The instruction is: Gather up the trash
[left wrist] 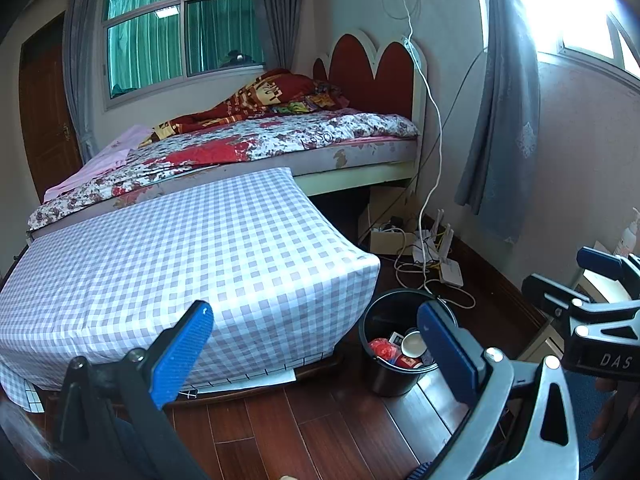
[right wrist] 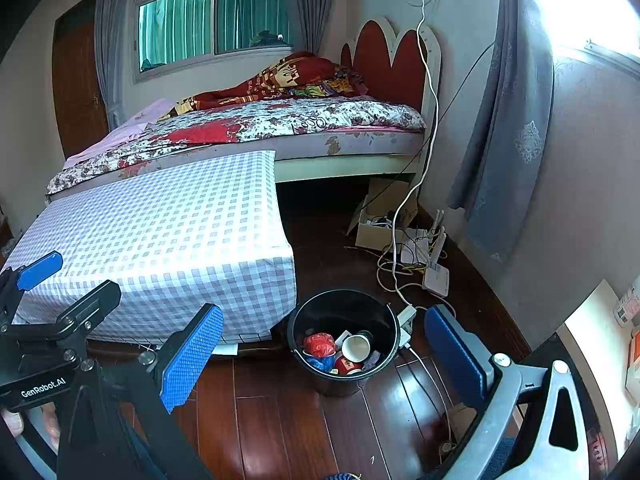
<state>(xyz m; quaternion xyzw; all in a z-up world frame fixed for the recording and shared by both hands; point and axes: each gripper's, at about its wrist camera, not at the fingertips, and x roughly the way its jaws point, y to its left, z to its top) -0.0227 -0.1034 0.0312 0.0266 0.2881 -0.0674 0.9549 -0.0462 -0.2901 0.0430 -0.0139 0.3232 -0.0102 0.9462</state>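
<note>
A black trash bin (left wrist: 394, 376) (right wrist: 344, 376) stands on the wooden floor beside the low table. Inside lie a red crumpled wrapper (left wrist: 380, 347) (right wrist: 319, 344), a white paper cup (left wrist: 413, 343) (right wrist: 356, 348) and other scraps. My left gripper (left wrist: 316, 344) is open and empty, above the floor with the bin near its right finger. My right gripper (right wrist: 324, 350) is open and empty, with the bin seen between its fingers. Each gripper shows at the edge of the other's view: the right one (left wrist: 600, 280) and the left one (right wrist: 40, 272).
A low table under a checked cloth (left wrist: 180, 264) (right wrist: 160, 232) stands left of the bin, with the bed (left wrist: 260, 140) (right wrist: 248, 128) behind it. Cables, a router (left wrist: 450, 272) (right wrist: 436, 280) and a cardboard box (right wrist: 380, 228) lie by the wall. A curtain (left wrist: 504, 120) hangs at right.
</note>
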